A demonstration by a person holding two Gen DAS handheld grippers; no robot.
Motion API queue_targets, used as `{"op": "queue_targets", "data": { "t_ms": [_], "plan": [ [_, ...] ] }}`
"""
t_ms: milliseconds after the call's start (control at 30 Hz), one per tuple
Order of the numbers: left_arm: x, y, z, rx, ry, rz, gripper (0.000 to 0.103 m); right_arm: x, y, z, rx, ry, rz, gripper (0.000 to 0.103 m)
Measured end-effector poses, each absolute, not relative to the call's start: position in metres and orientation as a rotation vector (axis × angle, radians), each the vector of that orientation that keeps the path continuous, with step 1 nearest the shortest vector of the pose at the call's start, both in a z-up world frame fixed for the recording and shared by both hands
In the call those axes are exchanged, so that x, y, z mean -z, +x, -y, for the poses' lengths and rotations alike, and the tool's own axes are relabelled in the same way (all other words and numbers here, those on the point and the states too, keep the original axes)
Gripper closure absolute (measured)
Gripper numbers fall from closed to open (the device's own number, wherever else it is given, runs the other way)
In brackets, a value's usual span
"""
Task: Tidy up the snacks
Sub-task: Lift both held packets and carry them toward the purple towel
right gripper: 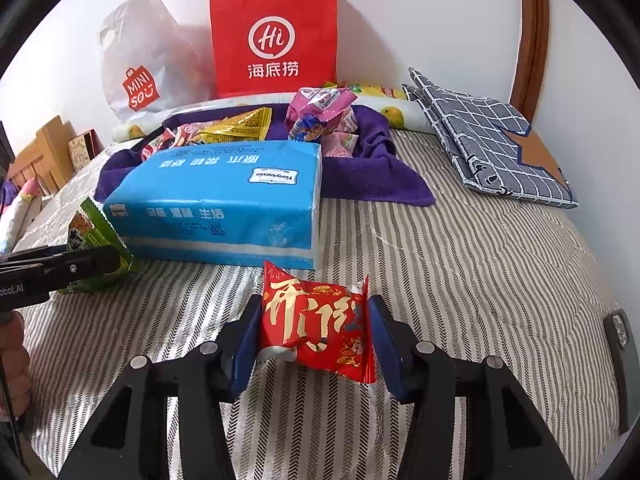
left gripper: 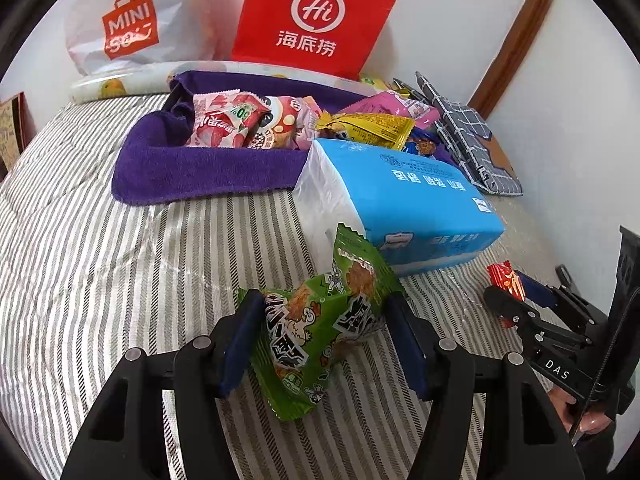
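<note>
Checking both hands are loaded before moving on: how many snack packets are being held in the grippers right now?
2. The green snack packet sits clamped in the left hand-held gripper; the red snack packet is clamped in the right hand-held gripper. Other packets lie on the purple towel, unheld.

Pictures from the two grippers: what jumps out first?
The big red bag with the Hi logo stands against the back wall, next to a white Miniso bag. Closer in, a blue tissue pack lies on the striped bed in front of a purple towel piled with snacks. Each gripper pinches one snack: the left gripper a green packet, the right gripper a red packet.
</note>
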State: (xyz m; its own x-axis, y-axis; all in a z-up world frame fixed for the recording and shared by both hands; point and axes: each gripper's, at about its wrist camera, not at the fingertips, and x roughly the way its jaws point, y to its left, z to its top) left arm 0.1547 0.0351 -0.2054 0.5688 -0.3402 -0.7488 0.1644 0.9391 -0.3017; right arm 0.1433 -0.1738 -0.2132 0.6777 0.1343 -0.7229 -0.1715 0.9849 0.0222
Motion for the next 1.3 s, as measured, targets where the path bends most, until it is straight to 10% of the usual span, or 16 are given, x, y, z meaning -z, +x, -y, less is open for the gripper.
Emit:
{"op": "queue_targets", "data": {
  "t_ms": [1300],
  "plan": [
    [0.14,0.128,-0.037,0.348,-0.231,-0.847,0.046,0.145,0.112,0.161,-0.185,-0.028,-0.696,0.054]
  ]
}}
